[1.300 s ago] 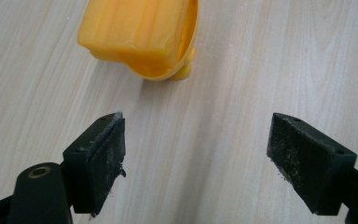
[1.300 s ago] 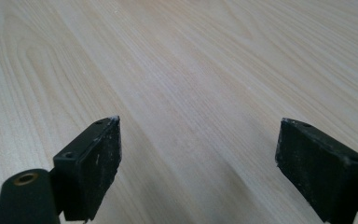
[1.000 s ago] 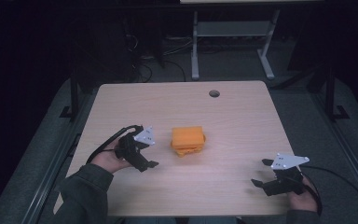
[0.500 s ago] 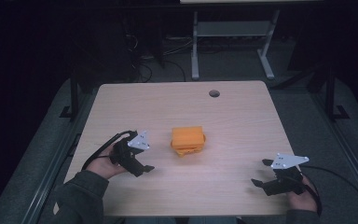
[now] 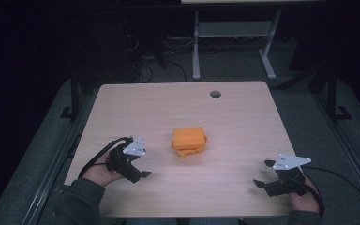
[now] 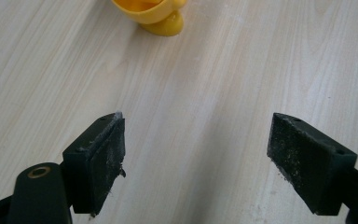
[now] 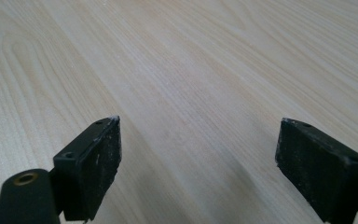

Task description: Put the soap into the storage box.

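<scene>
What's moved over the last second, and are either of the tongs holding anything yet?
The left tongs drew back from the orange dish toward the table's near left edge. Their jaws stand wide open and empty, with the dish ahead of them. The right tongs stayed low at the near right, open and empty, and the dish kept its place mid-table.
</scene>
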The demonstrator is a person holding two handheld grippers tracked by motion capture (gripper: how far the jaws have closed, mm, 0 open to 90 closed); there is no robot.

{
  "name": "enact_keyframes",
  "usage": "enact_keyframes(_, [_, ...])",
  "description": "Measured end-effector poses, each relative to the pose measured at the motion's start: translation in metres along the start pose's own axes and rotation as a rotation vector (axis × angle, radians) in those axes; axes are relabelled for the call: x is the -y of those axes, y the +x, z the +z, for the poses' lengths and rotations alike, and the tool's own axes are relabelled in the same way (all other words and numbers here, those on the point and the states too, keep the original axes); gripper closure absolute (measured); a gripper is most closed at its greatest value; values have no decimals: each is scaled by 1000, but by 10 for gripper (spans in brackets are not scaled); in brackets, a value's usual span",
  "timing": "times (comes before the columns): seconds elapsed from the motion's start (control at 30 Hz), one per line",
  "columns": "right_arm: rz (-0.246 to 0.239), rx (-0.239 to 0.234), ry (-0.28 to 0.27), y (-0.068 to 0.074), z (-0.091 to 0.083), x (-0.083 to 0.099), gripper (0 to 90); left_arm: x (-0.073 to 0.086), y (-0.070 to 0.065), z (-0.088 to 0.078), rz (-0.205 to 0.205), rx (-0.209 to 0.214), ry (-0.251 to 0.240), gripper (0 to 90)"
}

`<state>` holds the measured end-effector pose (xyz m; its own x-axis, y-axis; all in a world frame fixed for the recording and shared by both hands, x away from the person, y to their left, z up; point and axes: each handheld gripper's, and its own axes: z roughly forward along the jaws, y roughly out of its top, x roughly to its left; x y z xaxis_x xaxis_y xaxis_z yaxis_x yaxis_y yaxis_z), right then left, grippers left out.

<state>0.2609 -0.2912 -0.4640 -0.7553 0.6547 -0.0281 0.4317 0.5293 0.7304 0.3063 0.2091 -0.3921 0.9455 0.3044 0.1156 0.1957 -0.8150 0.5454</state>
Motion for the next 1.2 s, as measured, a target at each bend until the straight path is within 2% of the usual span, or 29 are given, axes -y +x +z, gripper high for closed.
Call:
enact_keyframes(0.23, [2,-3,2,0,1,0,137,10,-3,-1,-15,-16,-6,185])
enact_keyframes(0.73, [3,-3,6,0,0,1,137,19,-14,-2,-3,-33,0,188])
enact_keyframes(1.07, [7,3,1,-1,-2,3,137,38,-20,1,-40,-53,-34,189])
enact_keyframes(1.2, [9,1,6,-1,-1,3,137,46,-22,2,-46,-77,-51,197])
